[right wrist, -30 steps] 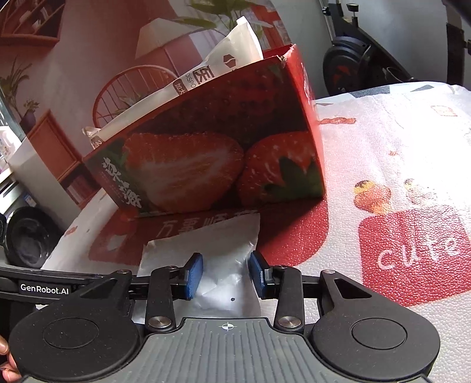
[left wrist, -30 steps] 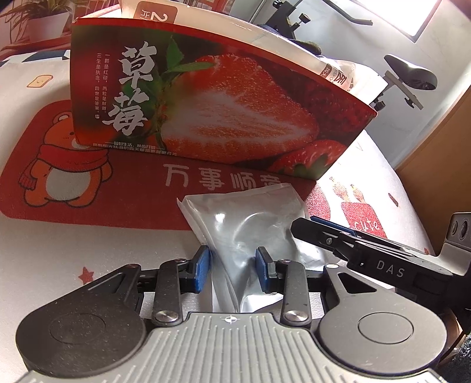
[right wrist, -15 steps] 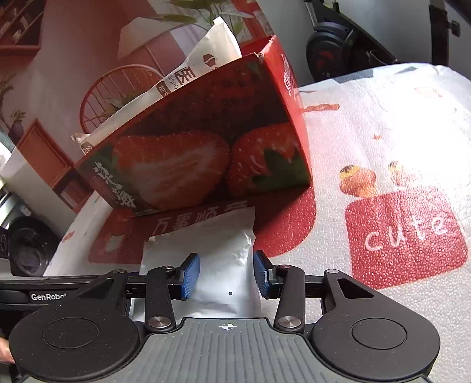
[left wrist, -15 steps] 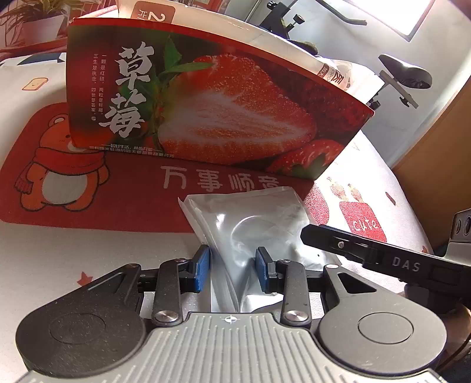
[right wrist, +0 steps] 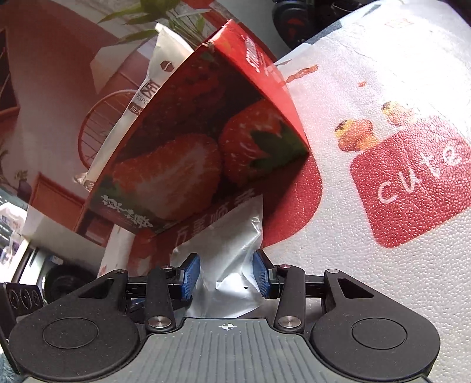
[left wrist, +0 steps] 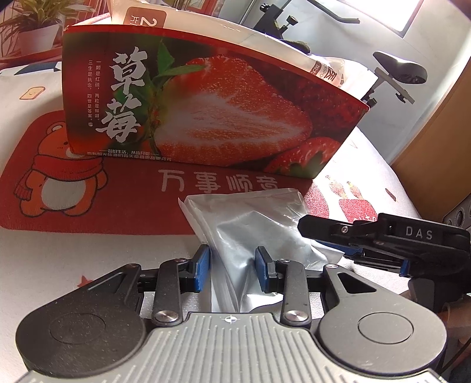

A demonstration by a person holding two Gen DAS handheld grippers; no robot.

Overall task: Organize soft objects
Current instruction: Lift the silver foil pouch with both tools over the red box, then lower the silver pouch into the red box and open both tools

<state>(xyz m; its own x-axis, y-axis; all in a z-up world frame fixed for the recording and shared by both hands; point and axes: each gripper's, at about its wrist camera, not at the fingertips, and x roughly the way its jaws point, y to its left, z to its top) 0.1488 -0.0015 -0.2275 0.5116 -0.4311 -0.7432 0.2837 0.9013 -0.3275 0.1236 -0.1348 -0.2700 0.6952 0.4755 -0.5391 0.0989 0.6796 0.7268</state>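
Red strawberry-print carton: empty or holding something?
Holding something: a white printed packet sticks up above the red strawberry-print carton rim.

Printed worktop cover and room objects in the background.

The worktop (left wrist: 44, 253) wears a white foam-textured cover with a red patch showing a cartoon bear (left wrist: 63, 173) in a red scarf, and a red "cute" label (right wrist: 412, 188). Behind stand a potted plant (left wrist: 32, 26) at the far left, an exercise bike saddle (left wrist: 403, 69) at the right, and a round-backed wire chair (right wrist: 100, 126) beside an orange wall.
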